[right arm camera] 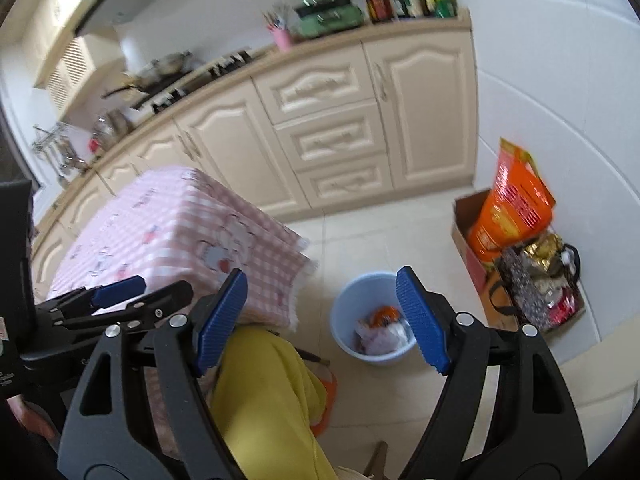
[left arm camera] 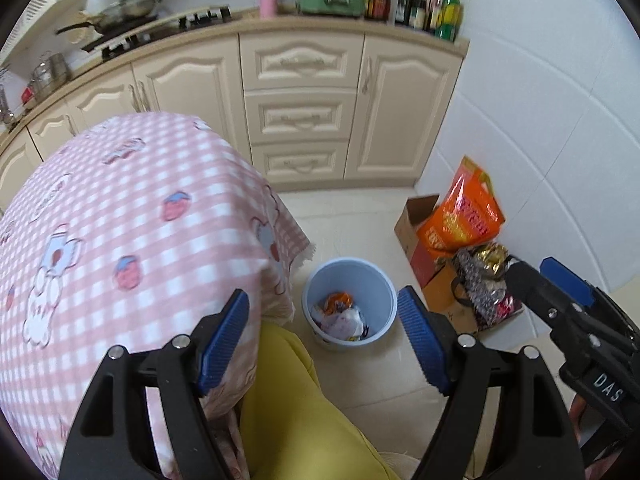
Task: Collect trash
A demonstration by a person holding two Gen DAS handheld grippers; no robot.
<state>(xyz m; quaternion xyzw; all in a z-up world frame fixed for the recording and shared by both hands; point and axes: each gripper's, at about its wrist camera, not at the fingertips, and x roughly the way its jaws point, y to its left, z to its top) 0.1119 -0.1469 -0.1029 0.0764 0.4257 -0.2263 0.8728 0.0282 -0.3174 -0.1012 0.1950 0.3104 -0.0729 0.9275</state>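
Note:
A light blue trash bin (left arm camera: 347, 280) stands on the tiled floor beside the table, with crumpled wrappers (left arm camera: 340, 314) inside; it also shows in the right wrist view (right arm camera: 352, 300). My left gripper (left arm camera: 322, 338) is open and empty, held high above the bin and the table corner. My right gripper (right arm camera: 320, 320) is open and empty, also high above the bin. The right gripper shows at the right edge of the left wrist view (left arm camera: 560, 284); the left gripper shows at the left of the right wrist view (right arm camera: 120, 292).
A table with a pink checked cloth (left arm camera: 120, 220) stands at the left. Yellow trousers (left arm camera: 296, 408) are below the grippers. A cardboard box with an orange bag (left arm camera: 460, 216) and shiny bags (left arm camera: 484, 280) sits by the white wall. Cream cabinets (left arm camera: 300, 112) line the back.

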